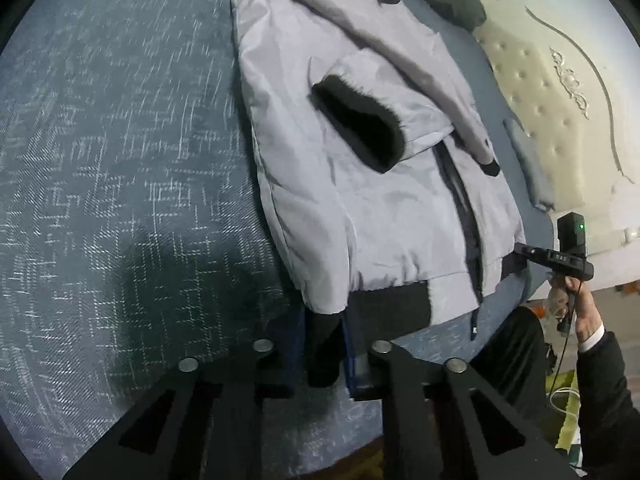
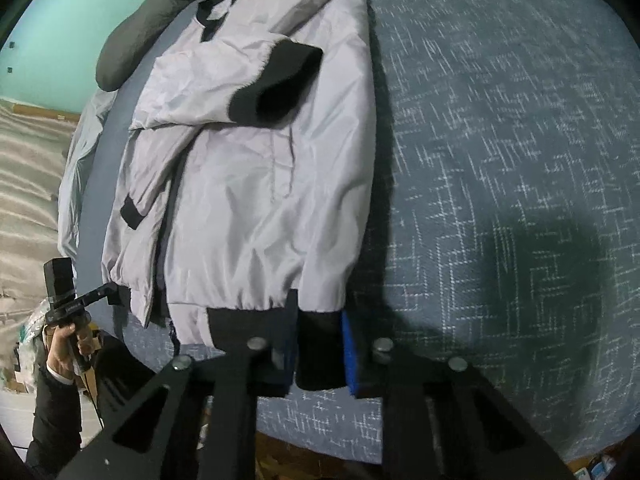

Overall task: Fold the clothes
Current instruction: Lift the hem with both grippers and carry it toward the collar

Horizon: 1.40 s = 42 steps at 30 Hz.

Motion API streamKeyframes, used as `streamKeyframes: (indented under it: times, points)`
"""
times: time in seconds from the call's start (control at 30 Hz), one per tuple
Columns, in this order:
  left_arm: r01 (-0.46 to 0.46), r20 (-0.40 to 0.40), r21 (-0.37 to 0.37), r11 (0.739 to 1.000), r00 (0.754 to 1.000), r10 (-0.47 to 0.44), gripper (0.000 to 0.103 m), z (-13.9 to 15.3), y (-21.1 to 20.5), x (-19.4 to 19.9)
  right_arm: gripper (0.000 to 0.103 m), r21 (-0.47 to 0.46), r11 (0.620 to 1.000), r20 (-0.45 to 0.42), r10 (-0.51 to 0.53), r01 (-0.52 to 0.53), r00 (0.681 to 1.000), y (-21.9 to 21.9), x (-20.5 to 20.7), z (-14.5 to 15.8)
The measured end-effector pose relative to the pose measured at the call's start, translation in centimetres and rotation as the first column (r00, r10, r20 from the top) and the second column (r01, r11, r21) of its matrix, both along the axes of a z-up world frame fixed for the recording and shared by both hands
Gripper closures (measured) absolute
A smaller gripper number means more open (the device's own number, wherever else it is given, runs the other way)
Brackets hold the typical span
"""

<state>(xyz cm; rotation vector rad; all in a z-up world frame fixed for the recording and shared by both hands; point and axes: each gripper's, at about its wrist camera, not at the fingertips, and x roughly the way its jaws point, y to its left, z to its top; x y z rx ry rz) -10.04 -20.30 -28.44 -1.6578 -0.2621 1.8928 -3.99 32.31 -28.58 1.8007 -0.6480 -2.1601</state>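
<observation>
Black hem (image 1: 326, 344) apparently in both grippers

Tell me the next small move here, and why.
Probably lift both held corners together and carry them toward the collar: both sleeves already lie folded across the jacket, and the left gripper and right gripper each appear closed on its black hem band.

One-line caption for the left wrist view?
Left claw grips the black hem of a grey jacket on a blue bedspread.
</observation>
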Motion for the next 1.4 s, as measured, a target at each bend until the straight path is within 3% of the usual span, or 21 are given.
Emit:
streamKeyframes:
  times: [0.13,0.43,0.63,1.13,1.4]
  points:
    - [0.017,-0.041,-0.003,1.0,0.999,-0.017,0.092,2.4,0.3,0.8,0.091,-0.019,1.0,-0.037,0.005,-0.005,0.999,-0.2,0.2,1.5]
    - [0.05,-0.142,-0.003,0.999,0.989,-0.05,0.093,8.1,0.6,2.9,0.094,-0.068,0.994,-0.189,0.067,-0.081,0.98,-1.1,2.1,8.3]
    - [0.061,-0.178,0.007,0.998,0.982,-0.058,0.093,10.1,0.8,5.3,0.094,-0.088,0.988,-0.245,0.099,-0.124,0.964,-1.5,3.7,10.9]
    - [0.092,-0.217,0.043,0.995,0.973,-0.08,0.093,10.8,0.5,8.5,0.094,-0.115,0.972,-0.342,0.157,-0.207,0.926,-1.3,9.1,15.3]
    - [0.078,-0.197,0.069,0.995,0.978,-0.063,0.093,11.0,0.2,6.4,0.094,-0.132,0.971,-0.359,0.14,-0.198,0.923,-1.0,6.3,15.8]
